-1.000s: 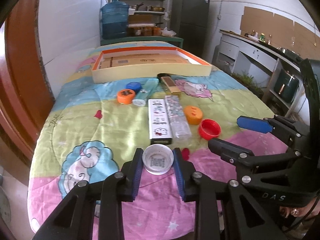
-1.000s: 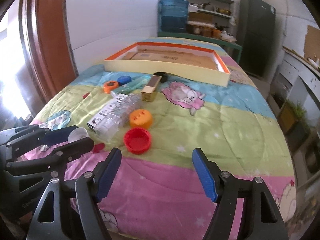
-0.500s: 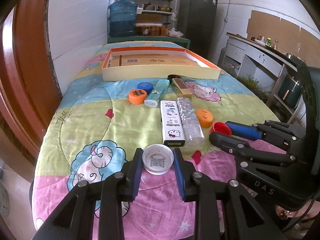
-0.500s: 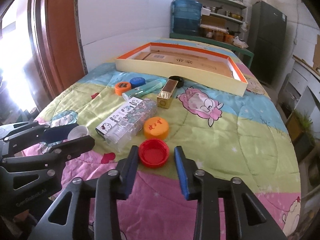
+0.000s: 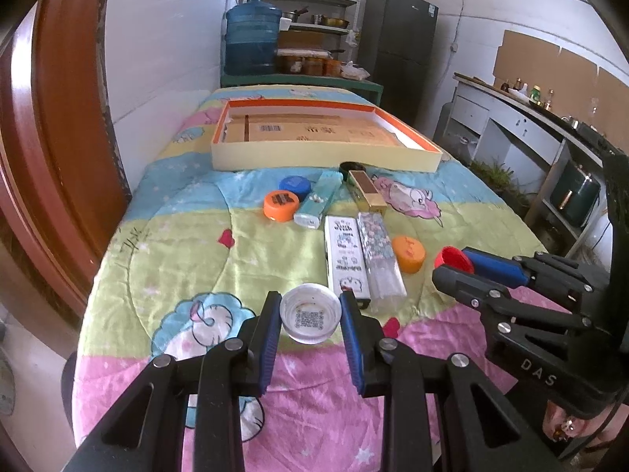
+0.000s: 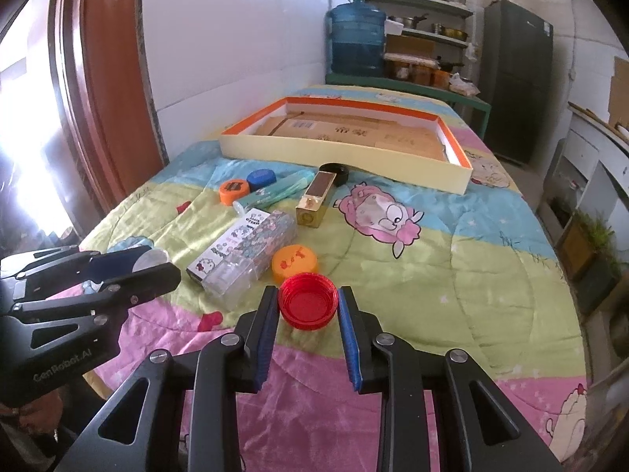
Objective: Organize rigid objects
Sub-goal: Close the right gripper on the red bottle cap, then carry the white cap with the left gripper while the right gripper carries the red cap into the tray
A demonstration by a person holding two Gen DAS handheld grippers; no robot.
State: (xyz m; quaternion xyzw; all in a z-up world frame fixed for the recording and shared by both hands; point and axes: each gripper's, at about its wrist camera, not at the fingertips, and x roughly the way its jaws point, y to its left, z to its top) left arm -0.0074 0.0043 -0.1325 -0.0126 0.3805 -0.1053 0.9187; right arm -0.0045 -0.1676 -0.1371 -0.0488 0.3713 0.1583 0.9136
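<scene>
My left gripper (image 5: 311, 316) is shut on a white lid (image 5: 310, 318) and holds it above the quilt's near edge. My right gripper (image 6: 308, 306) is shut on a red lid (image 6: 308, 306), lifted off the quilt. On the quilt lie an orange lid (image 6: 295, 262), a white cartoon box (image 5: 346, 253), a clear patterned box (image 5: 379, 251), a gold box (image 6: 316, 198), a teal tube (image 5: 319, 198), an orange cap (image 5: 280, 205), a blue cap (image 5: 295, 185) and a black lid (image 6: 338, 171). An open cream tray with orange rim (image 5: 330, 163) stands beyond them.
The quilt-covered table (image 6: 452, 244) sits against a white wall on the left, with a brown door frame (image 5: 51, 118). A blue water jug (image 5: 252, 39), shelves and a dark fridge (image 5: 401, 39) stand behind. A counter (image 5: 530, 126) runs along the right.
My right gripper closed from wide open onto the red lid and lifted it. My left gripper kept hold of the white lid and rose and drew back a little.
</scene>
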